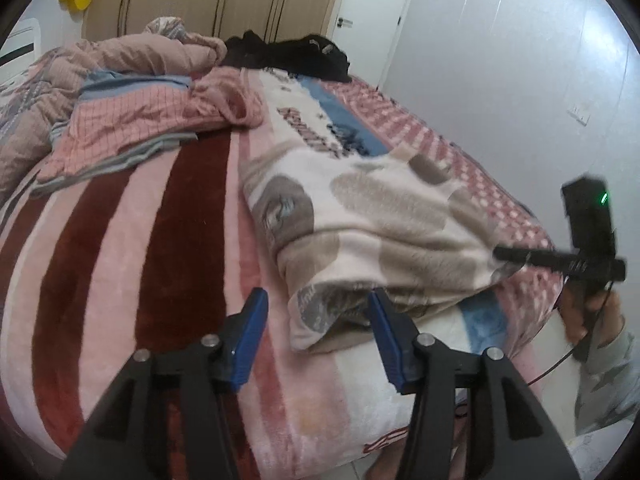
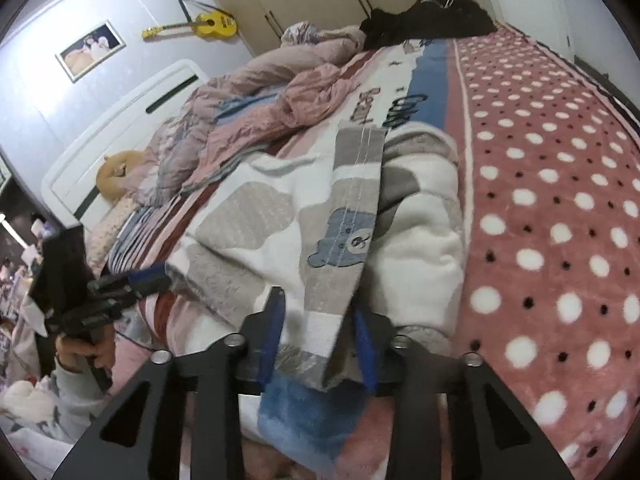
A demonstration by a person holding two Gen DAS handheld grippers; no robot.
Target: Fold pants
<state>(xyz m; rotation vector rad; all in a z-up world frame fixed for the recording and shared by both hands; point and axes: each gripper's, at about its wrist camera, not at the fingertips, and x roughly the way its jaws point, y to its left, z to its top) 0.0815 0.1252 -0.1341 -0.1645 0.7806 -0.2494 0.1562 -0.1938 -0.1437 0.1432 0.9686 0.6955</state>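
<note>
- Right wrist view: the right claw (image 2: 318, 330) has its blue pads on either side of the near hem of the cream fleece pants with grey-brown blotches and a blue bear patch (image 2: 340, 236). The cloth fills the gap, yet whether the pads press it I cannot tell.
- Just ahead of that claw the pants lie doubled into a thick oblong bundle, one narrow leg strip on top.
- Left of it, the left claw (image 1: 316, 312) is spread and holds nothing; the bundle's near corner lies between and just beyond its pads.
- Beyond both claws the pink plush bed blanket with maroon stripes and white dots (image 1: 120, 240) carries the bundle near its edge.
- Judgement: the folding looks well advanced, with at most a final fold or some smoothing left.
</note>
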